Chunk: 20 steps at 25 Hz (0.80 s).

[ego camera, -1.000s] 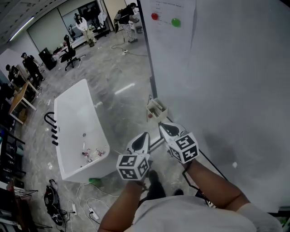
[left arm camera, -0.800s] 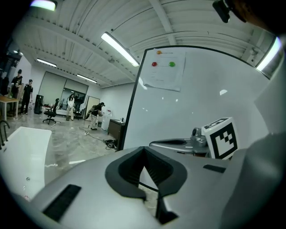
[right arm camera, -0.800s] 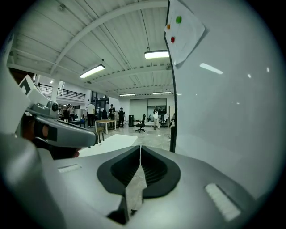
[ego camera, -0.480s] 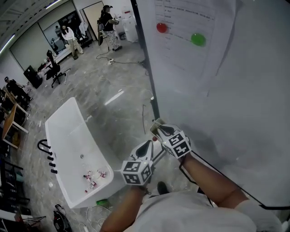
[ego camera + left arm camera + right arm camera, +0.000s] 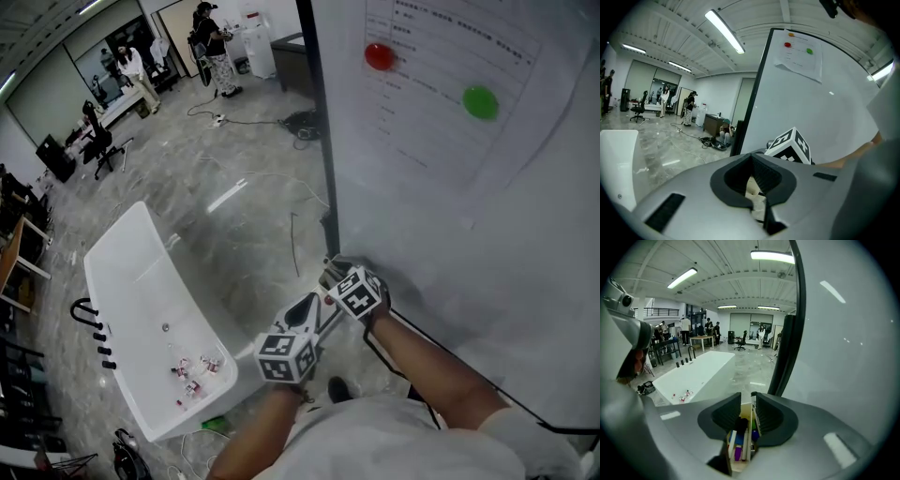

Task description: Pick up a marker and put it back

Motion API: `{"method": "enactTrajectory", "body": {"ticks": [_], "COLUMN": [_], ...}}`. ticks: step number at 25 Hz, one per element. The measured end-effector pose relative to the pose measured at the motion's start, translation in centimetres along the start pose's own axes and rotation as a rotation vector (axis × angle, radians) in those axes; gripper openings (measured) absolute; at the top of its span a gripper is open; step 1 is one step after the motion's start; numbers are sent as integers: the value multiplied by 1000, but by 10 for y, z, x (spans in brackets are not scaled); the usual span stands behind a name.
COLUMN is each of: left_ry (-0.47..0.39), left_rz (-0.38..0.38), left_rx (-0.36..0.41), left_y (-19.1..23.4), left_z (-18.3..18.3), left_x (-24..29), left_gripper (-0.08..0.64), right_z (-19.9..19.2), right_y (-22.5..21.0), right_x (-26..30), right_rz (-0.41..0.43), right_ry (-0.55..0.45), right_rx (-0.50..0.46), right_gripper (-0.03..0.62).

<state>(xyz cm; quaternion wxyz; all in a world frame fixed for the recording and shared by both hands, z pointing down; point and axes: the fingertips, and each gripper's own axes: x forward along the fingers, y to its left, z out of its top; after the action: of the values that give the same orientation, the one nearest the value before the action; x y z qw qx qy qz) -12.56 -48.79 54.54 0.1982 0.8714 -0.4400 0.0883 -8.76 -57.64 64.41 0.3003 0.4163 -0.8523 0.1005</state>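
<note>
A small open marker box (image 5: pixel 740 446) hangs at the whiteboard's (image 5: pixel 450 234) left edge and holds several markers: black (image 5: pixel 741 424), blue, purple and green. My right gripper (image 5: pixel 748 397) points down into it. Its jaws are opening, one on each side of the black marker's top, and the pads do not press on it. In the head view the right gripper (image 5: pixel 335 276) hides most of the box. My left gripper (image 5: pixel 302 307) hangs just left of and below it, jaws shut and holding nothing. In the left gripper view, that gripper (image 5: pixel 751 157) faces the right gripper's marker cube (image 5: pixel 791 145).
A paper sheet with a red magnet (image 5: pixel 379 56) and a green magnet (image 5: pixel 480 101) is on the whiteboard. A white bathtub (image 5: pixel 122 281) stands on the floor to the left, with small items inside. Cables cross the floor. People, desks and chairs are far back.
My right gripper has moved forward onto the marker box, which showed free above it before. The left gripper followed close behind. The head view has tilted up the board.
</note>
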Motion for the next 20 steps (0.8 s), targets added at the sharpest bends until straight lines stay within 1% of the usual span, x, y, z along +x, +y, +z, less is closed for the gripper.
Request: {"method": "enactTrajectory", "body": {"ticks": [4, 10, 13, 16, 20], "left_ry": [9, 15, 13, 3, -20], "left_rz": [2, 13, 17, 15, 4], "left_rx": [-11, -34, -37, -36, -22], "left_y": [11, 22, 23, 20, 6], "left_z": [-2, -5, -5, -3, 5], "left_x": [6, 7, 6, 6, 3], "left_gripper": [2, 2, 2, 2, 2], "right_z": [-8, -16, -13, -1, 9], "right_y": [-6, -14, -15, -14, -14], "right_x": [20, 37, 33, 20, -8], "right_rz": [-28, -59, -73, -79, -82], "right_ry": [49, 63, 41, -12, -87], "right_rx": [-19, -19, -43, -69, -38], "right_gripper": [77, 77, 72, 64, 64]}}
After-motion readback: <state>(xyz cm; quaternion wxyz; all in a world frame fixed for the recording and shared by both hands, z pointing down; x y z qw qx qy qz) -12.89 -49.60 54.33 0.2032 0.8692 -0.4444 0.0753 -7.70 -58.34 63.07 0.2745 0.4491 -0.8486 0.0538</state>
